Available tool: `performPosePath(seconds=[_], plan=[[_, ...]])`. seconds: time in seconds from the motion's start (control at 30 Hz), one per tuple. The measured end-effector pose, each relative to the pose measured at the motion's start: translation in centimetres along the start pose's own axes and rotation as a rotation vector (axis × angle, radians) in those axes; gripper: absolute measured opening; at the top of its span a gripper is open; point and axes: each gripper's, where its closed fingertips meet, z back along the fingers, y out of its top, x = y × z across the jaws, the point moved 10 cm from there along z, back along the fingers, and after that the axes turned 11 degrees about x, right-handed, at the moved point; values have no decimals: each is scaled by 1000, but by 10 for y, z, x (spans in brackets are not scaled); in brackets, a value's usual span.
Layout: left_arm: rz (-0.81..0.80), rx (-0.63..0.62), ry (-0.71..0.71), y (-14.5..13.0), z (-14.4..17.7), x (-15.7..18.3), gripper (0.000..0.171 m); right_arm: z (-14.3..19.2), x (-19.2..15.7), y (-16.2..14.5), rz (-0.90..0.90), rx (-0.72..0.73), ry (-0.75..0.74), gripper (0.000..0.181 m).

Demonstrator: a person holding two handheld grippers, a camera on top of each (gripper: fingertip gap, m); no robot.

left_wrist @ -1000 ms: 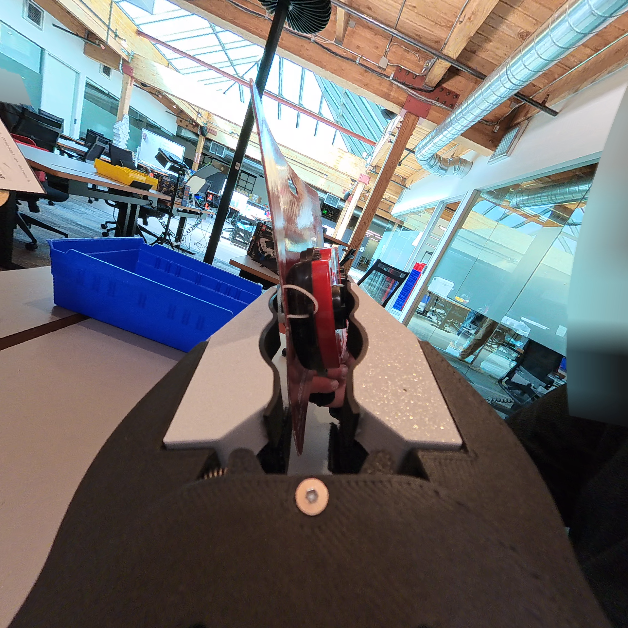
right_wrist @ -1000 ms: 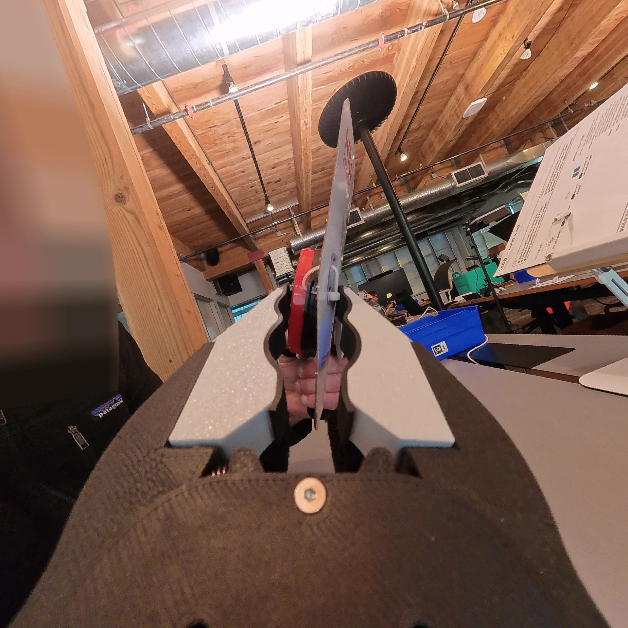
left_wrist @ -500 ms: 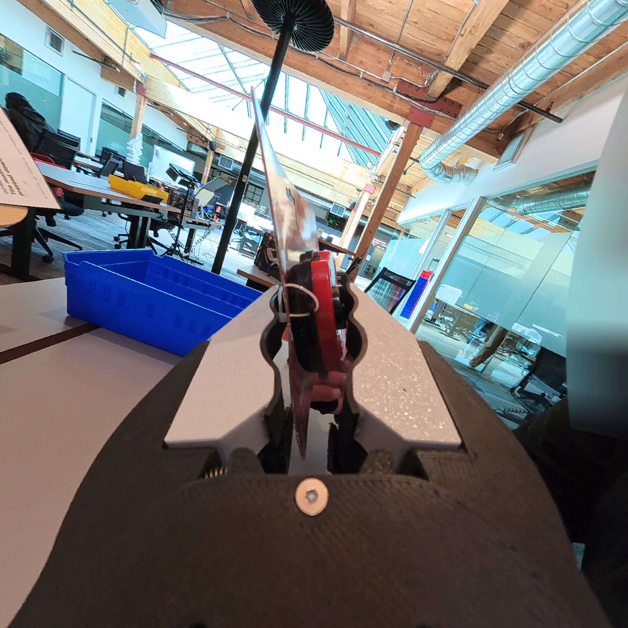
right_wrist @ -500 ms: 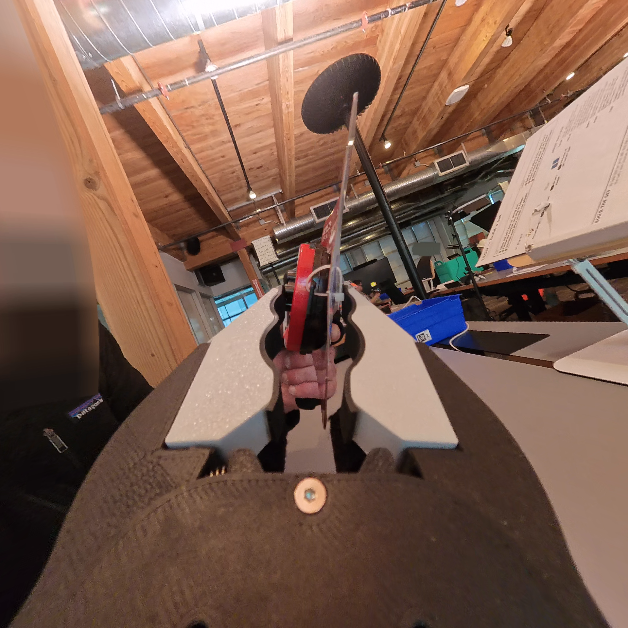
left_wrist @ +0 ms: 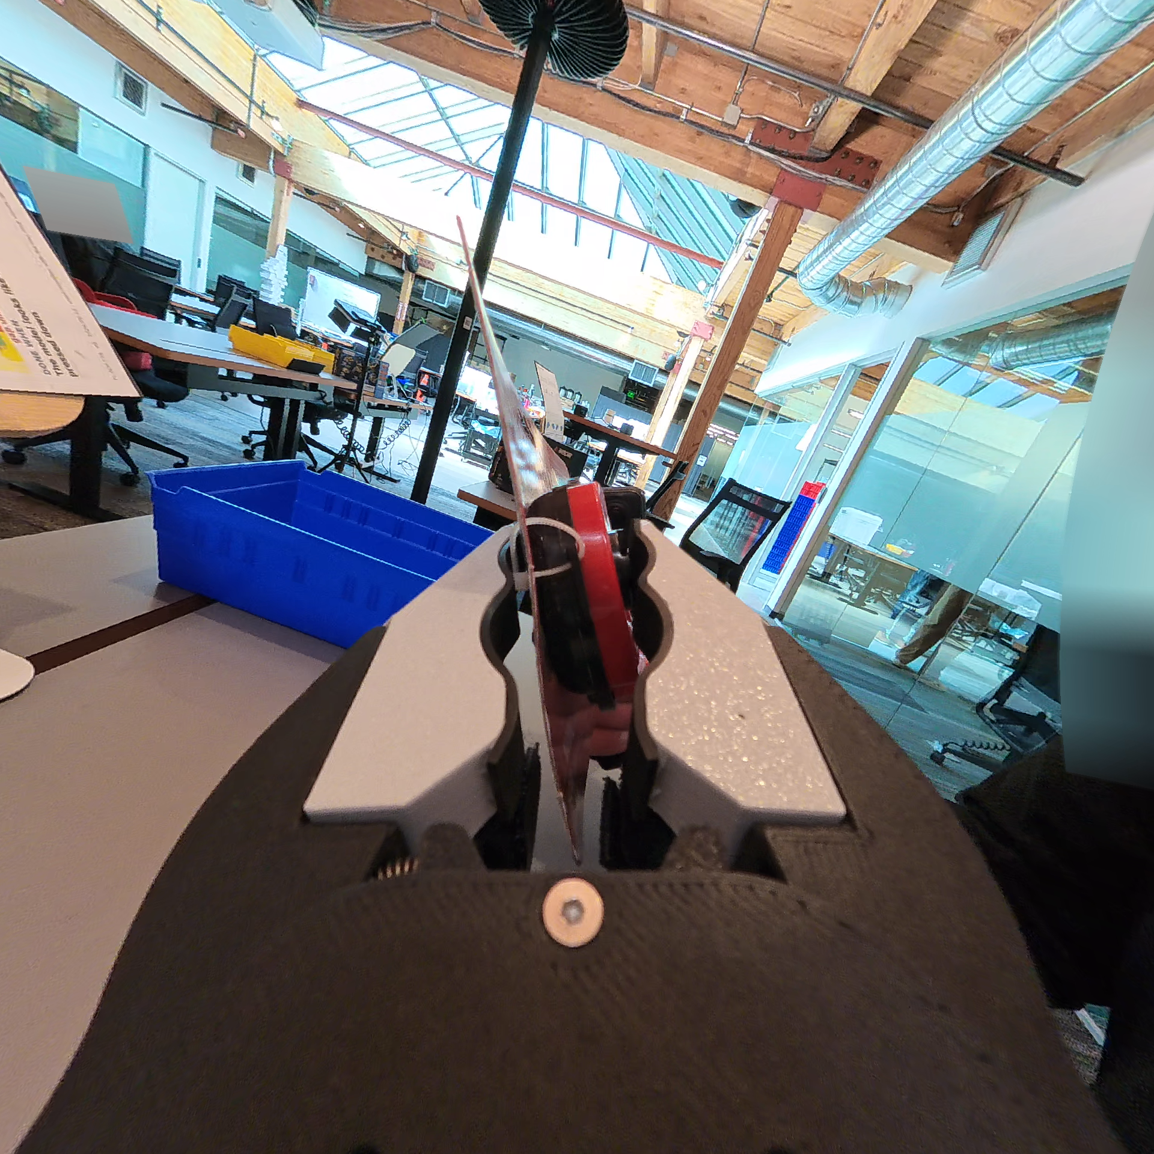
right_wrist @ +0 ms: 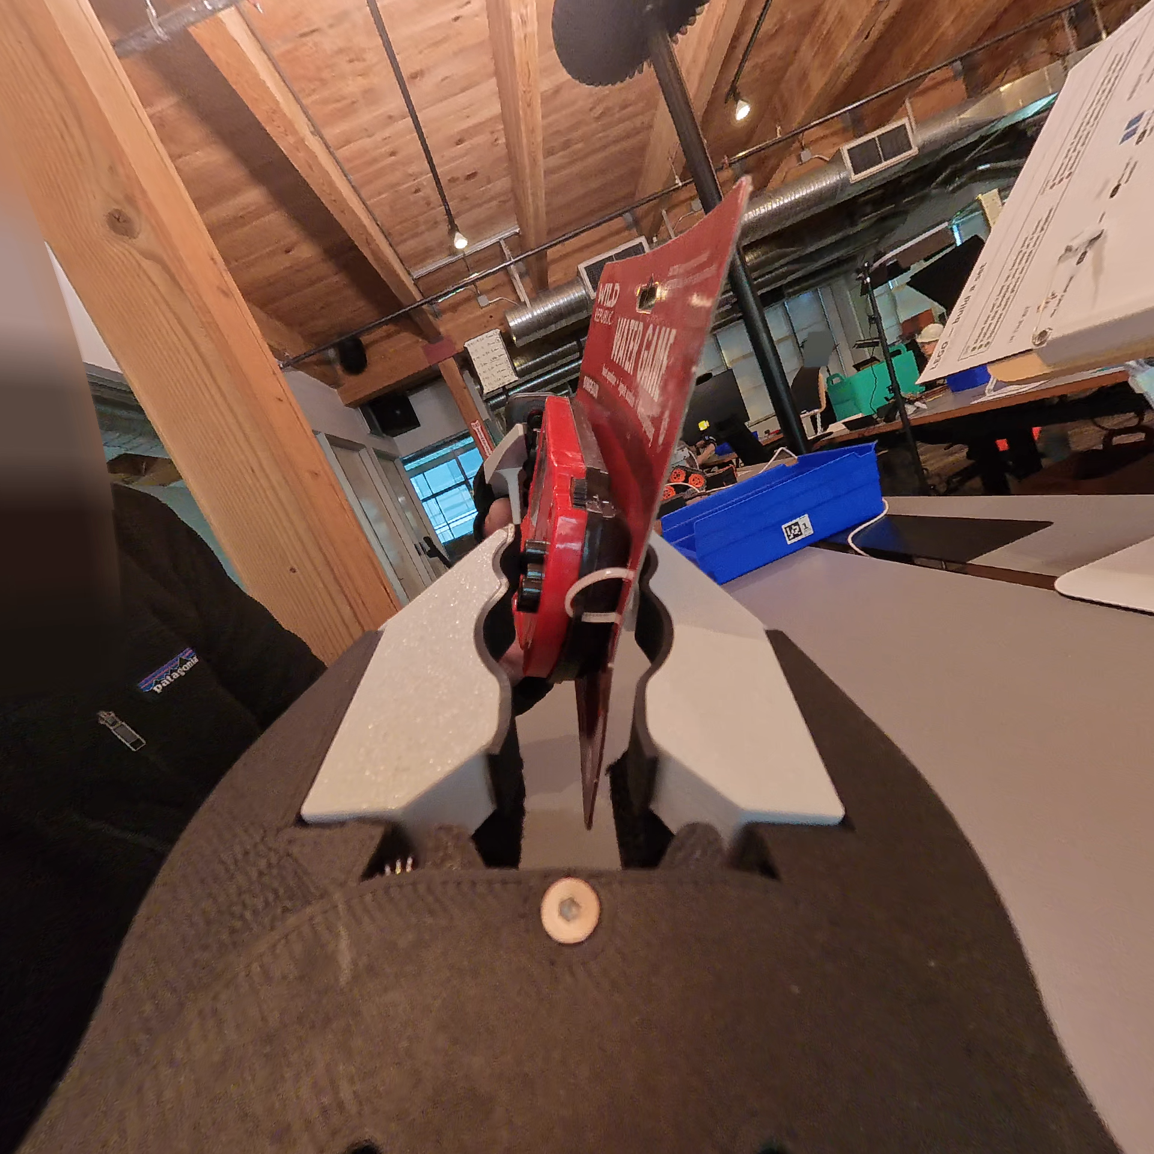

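I hold both grippers up over a grey bench [left_wrist: 125,718], facing each other, each gripping the same packaged toy from an opposite side. The toy [left_wrist: 593,581] is a red and black plastic game fastened by a white zip tie [left_wrist: 549,552] to a red backing card [left_wrist: 499,387].

In the left wrist view, the left gripper [left_wrist: 577,624] has its jaws nearly closed on the toy, card edge toward me and leaning left. A blue bin [left_wrist: 281,549] sits on the bench behind and to the left, near its far edge.

In the right wrist view, the right gripper [right_wrist: 574,624] also has its jaws narrowed onto the toy [right_wrist: 556,549], with the card [right_wrist: 655,350] rising up and tilting right, its printed face showing. Part of the left gripper [right_wrist: 506,468] and a hand show just behind the toy. A blue bin [right_wrist: 780,518] lies on the bench [right_wrist: 937,687] to the right, well apart from the toy. A person in a dark jacket [right_wrist: 125,718] fills the left side.
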Motion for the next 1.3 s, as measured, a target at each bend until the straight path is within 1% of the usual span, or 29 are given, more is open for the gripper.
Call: performPosePath(seconds=[0.17, 0.43, 0.7, 1.3], plan=[[16, 9, 0, -1, 1, -2, 30, -1, 1, -1, -8, 9, 9, 30], [29, 18, -6, -1, 2, -3, 31, -2, -2, 0, 21, -25, -2, 23], [33, 29, -8, 0, 2, -3, 31, -3, 0, -1, -8, 6, 6, 29], [54, 44, -11, -1, 2, -4, 31, -2, -2, 1, -8, 30, 22, 31]])
